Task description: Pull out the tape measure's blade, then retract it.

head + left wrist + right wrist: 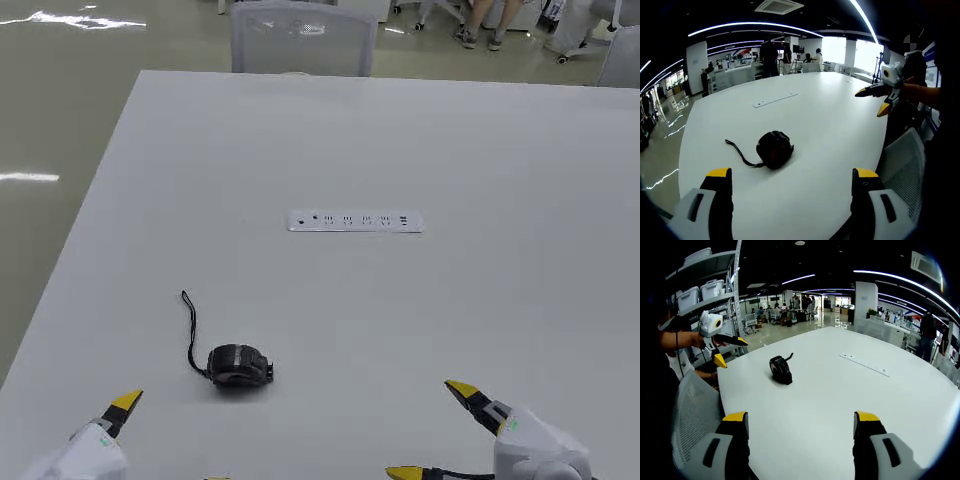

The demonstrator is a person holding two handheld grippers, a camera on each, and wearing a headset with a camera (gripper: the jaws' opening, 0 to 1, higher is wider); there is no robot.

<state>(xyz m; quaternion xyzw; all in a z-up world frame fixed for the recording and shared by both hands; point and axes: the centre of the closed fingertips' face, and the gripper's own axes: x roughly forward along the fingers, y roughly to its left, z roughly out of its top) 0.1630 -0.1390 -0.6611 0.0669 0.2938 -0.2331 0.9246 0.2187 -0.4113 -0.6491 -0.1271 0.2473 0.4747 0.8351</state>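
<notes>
A black tape measure [240, 366] lies on the white table [400, 130] near its front edge, its wrist strap [190, 325] trailing away from me. No blade shows outside the case. My left gripper [170, 440] hovers open just in front and left of it, holding nothing. Off to the right, my right gripper [430, 430] is also open and holds nothing. In the left gripper view the tape measure [774, 149] sits ahead between the wide jaws of the left gripper [792, 173], with the right gripper [871, 102] beyond. The right gripper view has the tape measure [781, 369] and left gripper [731, 353] far ahead of the right gripper [801, 416].
A white power strip [355, 221] lies flat in the middle of the table. A grey mesh chair [303, 38] stands at the far edge, and people sit beyond it. Another mesh chair back [905, 155] is by the near edge.
</notes>
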